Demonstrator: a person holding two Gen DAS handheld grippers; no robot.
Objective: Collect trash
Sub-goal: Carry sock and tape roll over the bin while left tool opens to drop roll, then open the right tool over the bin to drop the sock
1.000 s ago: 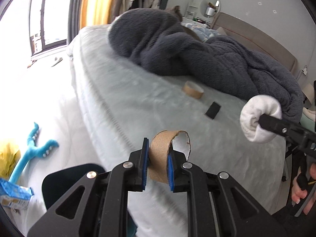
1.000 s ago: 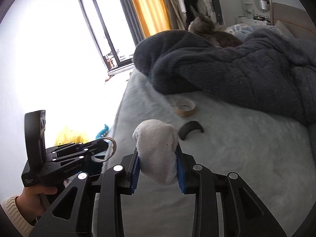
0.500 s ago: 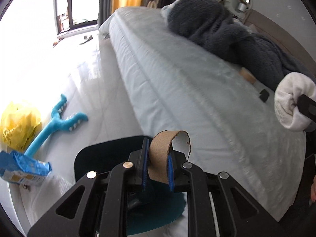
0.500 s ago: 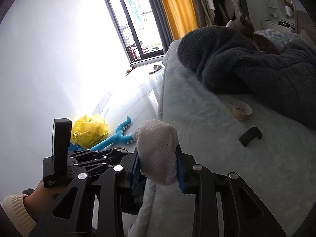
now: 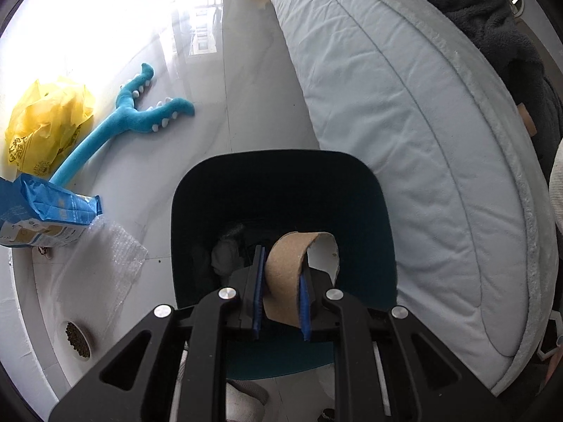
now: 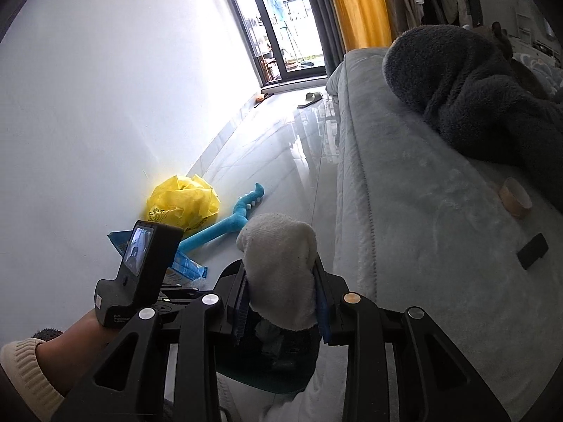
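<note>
- The left gripper (image 5: 280,304) is pointing steeply down over the bin (image 5: 281,183), its jaws pinched narrow on a flattened cardboard ring (image 5: 285,274).
- The ring is hanging above the bin's dark mouth; some trash (image 5: 225,258) is lying inside the bin.
- The right gripper (image 6: 281,311) is clamping a white sock (image 6: 279,269), its jaws closed partway around it, beside the bed (image 6: 415,190) and above the bin's near rim.
- A tape roll (image 6: 514,198) and a black piece (image 6: 532,250) are lying on the bed.
</note>
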